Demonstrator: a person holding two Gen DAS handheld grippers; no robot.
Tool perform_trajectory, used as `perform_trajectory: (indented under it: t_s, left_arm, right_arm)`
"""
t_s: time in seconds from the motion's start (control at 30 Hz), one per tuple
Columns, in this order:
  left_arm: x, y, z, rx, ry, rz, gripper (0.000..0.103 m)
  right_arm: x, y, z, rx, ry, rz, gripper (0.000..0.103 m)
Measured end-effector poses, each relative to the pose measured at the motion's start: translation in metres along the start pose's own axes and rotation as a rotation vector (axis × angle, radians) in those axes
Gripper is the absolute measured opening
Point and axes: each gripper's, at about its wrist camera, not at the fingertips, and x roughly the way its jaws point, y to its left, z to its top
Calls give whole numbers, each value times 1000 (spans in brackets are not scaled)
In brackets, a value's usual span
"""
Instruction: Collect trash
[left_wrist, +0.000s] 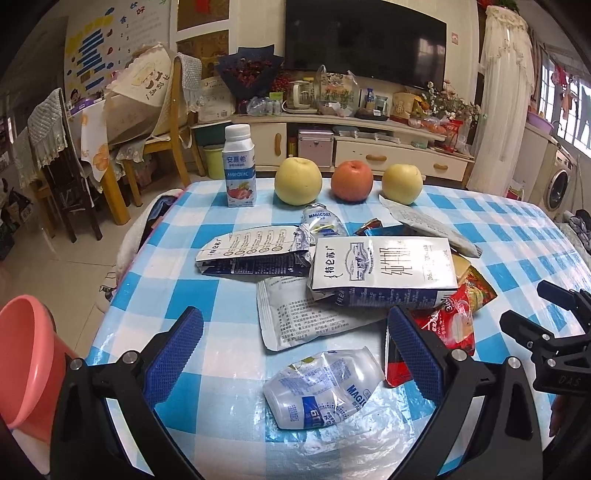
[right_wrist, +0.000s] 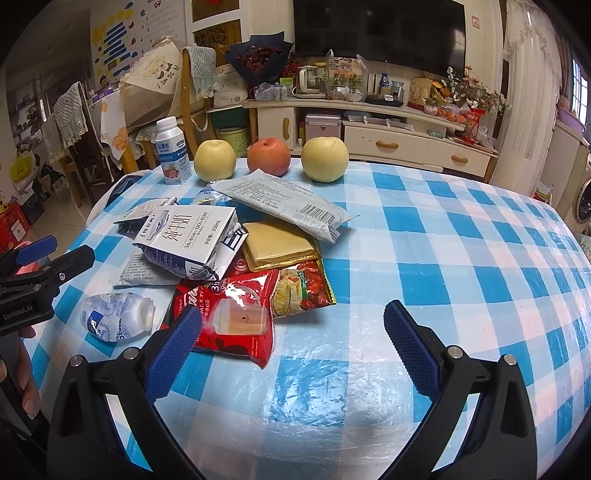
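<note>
Both the left gripper (left_wrist: 295, 350) and the right gripper (right_wrist: 293, 339) are held spread wide, nothing pinched. The trash, a crushed bottle (left_wrist: 321, 391), milk cartons (left_wrist: 384, 273) and wrappers (right_wrist: 236, 317), is heaped on the checked surface (right_wrist: 443, 258), beside a pink bin (left_wrist: 26, 354).

The bench (right_wrist: 424, 236) wears a blue-and-white checked cloth. At its far edge stand two yellow pears (left_wrist: 298, 180) and a red-orange apple (left_wrist: 351, 181). The milk carton (left_wrist: 384, 271) is white with navy print. The sachet (right_wrist: 236, 317) is red, the wafer pack (right_wrist: 279, 245) gold. The bucket (left_wrist: 27, 365) is salmon pink. Each hand-held gripper (left_wrist: 295, 354) has blue pads on black.
</note>
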Motion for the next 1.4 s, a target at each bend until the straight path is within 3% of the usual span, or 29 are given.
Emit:
perform_trajectory:
  t_s: [1.4]
  left_arm:
    - [-1, -5, -2, 37, -8, 20, 99]
  right_arm:
    - [5, -1, -4, 6, 12, 13, 99]
